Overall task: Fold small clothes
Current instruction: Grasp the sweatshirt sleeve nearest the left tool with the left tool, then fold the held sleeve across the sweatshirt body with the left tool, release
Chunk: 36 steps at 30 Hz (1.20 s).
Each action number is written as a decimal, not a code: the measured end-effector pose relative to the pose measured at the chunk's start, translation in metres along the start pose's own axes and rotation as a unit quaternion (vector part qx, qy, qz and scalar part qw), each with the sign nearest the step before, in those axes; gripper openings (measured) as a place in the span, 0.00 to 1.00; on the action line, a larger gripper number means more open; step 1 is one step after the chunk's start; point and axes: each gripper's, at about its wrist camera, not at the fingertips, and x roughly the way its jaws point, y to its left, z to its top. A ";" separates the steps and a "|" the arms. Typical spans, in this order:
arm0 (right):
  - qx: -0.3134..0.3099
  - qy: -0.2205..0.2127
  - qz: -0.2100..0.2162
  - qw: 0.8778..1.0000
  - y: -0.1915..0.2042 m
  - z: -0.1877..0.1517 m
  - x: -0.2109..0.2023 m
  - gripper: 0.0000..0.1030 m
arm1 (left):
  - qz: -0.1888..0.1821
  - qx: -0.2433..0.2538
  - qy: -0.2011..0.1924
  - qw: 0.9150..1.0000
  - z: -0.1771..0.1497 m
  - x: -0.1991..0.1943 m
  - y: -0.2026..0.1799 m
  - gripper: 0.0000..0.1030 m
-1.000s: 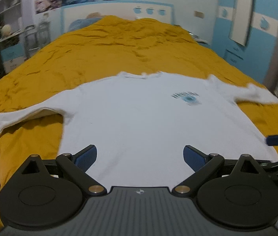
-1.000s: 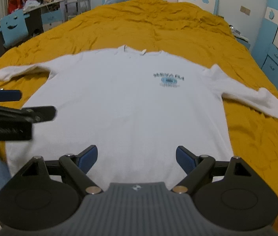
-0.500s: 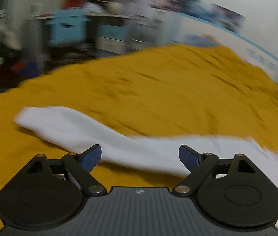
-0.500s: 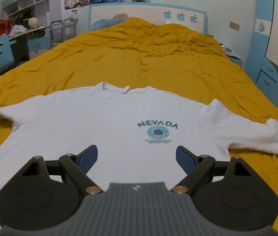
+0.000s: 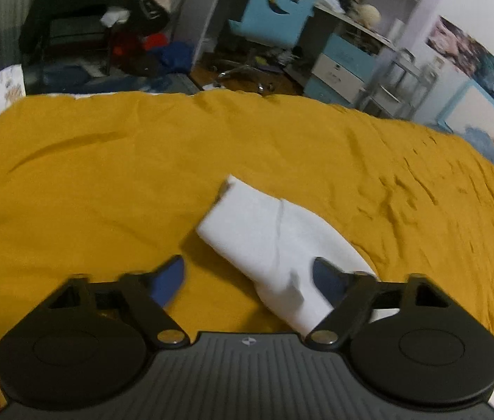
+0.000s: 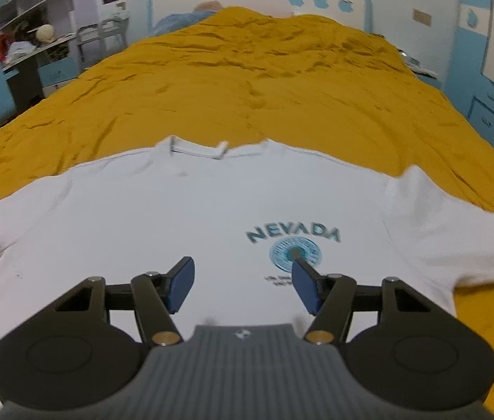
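A white T-shirt (image 6: 142,210) with a blue NEVADA print (image 6: 294,234) lies flat, front up, on the yellow bedspread (image 6: 247,80). Its collar (image 6: 198,148) points away from me. My right gripper (image 6: 243,285) hovers low over the chest beside the print. Its jaws are closing and no cloth shows pinched between the blue pads. In the left wrist view the shirt's left sleeve (image 5: 268,231) stretches across the bedspread (image 5: 107,182). My left gripper (image 5: 247,280) straddles it with jaws closing. The sleeve sits near the right pad and neither pad presses on it.
Beyond the bed's left edge stand a blue smiley-face chair (image 5: 275,10), a cluttered desk with shelves (image 5: 352,28) and piled clothes (image 5: 135,45). A headboard (image 6: 257,3) closes the far end. Blue cabinets (image 6: 485,115) line the right side.
The left gripper swung left from the shirt's body to the left sleeve and rolled. The right gripper moved forward and lower over the chest. Both pairs of jaws have narrowed.
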 end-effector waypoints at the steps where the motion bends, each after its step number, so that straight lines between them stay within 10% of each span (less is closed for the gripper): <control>1: -0.006 -0.002 0.003 1.000 0.004 0.001 0.000 0.57 | -0.003 -0.004 -0.006 1.000 0.002 0.004 0.006 0.54; 5: -0.022 0.003 0.007 1.000 0.017 0.002 0.002 0.57 | -0.052 -0.016 -0.014 0.998 0.007 0.003 0.010 0.06; 11: -0.027 0.004 0.007 1.000 0.022 0.002 0.001 0.57 | -0.110 0.097 -0.101 0.984 -0.010 -0.061 -0.050 0.06; 19: -0.020 0.003 0.012 1.000 0.018 -0.003 -0.007 0.57 | -0.200 0.314 -0.134 0.918 -0.093 -0.155 -0.188 0.06; 29: 0.012 0.002 0.001 1.000 -0.009 -0.018 -0.023 0.52 | -0.285 0.474 -0.027 0.833 -0.247 -0.161 -0.274 0.06; 36: 0.028 0.027 0.004 0.999 -0.015 -0.033 -0.022 0.52 | -0.289 0.481 0.141 0.816 -0.299 -0.111 -0.259 0.16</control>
